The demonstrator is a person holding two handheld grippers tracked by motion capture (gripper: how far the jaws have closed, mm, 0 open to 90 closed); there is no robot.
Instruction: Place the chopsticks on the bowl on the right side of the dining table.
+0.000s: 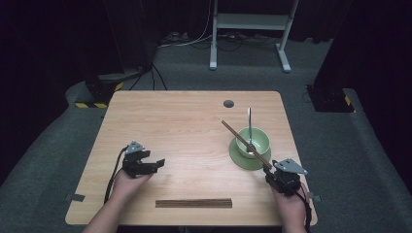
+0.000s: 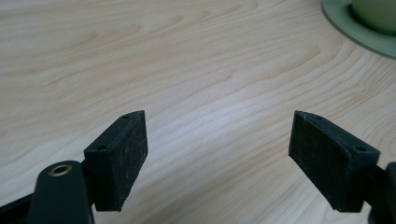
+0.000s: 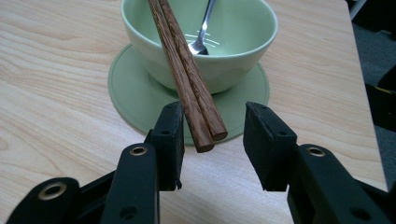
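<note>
Right gripper (image 3: 212,140) astride chopsticks' (image 3: 187,70) ends

Recording lab: black curtains (image 1: 58,39), floor cables (image 1: 194,41), lone table (image 1: 184,126).

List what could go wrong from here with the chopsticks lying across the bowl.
1. The chopsticks lean on the rim of the bowl, their near ends hanging between the open jaws of the right tool. With no pad pressing them, they may roll or slide off onto the saucer.
2. A nudge from the right tool could tip the bowl, which also holds a fork.
3. The second pair of chopsticks lies close to the table edge and could be knocked off.
</note>
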